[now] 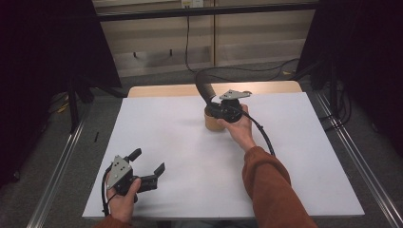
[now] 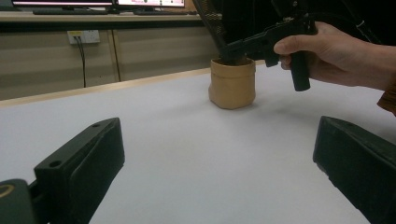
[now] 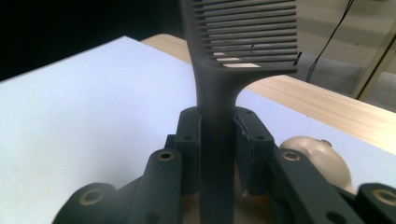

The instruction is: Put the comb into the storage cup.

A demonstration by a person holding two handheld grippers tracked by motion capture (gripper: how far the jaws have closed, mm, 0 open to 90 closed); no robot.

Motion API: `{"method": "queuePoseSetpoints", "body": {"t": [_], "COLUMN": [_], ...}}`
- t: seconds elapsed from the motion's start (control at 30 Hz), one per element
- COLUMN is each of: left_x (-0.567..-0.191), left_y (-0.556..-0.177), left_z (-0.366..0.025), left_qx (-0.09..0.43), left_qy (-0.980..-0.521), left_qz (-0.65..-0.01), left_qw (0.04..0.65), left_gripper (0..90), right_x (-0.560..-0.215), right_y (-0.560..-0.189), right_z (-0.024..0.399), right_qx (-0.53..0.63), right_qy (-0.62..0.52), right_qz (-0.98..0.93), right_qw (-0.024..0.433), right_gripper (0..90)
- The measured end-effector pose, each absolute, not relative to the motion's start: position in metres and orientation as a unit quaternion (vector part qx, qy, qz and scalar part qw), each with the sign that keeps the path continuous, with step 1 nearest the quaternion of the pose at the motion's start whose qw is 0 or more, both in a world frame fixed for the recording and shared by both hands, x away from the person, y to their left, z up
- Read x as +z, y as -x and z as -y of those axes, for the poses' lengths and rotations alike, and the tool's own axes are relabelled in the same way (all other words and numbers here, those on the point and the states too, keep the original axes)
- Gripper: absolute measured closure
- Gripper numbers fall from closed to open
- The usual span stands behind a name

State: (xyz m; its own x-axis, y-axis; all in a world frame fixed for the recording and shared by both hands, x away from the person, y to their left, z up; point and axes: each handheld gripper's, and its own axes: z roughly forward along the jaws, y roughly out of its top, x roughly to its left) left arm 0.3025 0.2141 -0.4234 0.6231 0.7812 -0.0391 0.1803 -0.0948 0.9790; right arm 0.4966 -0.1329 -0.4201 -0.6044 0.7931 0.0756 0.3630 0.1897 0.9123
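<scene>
A dark grey wide-toothed comb [image 1: 204,88] stands with its handle down in a tan cup [image 1: 215,122] at the far middle of the white table. My right gripper [image 1: 213,106] is shut on the comb's handle just above the cup's mouth. In the right gripper view the comb [image 3: 219,88] rises between the two closed jaws, teeth at the top. The left gripper view has the cup [image 2: 232,83], the comb [image 2: 208,19] and the right gripper [image 2: 236,46] ahead. My left gripper [image 1: 148,161] rests open near the front left edge, holding nothing.
A white sheet [image 1: 190,156] covers the table, with a strip of bare wood [image 1: 161,90] at its far edge. A pale rounded thing [image 3: 317,156] shows beside the right jaws. Metal rails [image 1: 62,166] run along both sides, and cables [image 1: 266,69] lie on the floor behind.
</scene>
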Motion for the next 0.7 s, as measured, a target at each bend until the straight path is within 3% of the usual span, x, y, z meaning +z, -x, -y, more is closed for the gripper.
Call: {"method": "queuePoseSetpoints", "body": {"t": [0.7], "left_x": [-0.4236], "left_y": [-0.3031], "left_z": [-0.2143], "left_qx": [0.262], "left_qy": [-0.695], "left_qz": [-0.346], "left_qw": [0.574], "left_gripper": [2.1], "right_x": [-0.4246], "right_y": [-0.4987], "right_z": [0.1320], "right_qx": [0.502], "right_qy": [-0.405], "right_qz": [-0.740], "right_qw": [0.191], "right_gripper": [70.4]}}
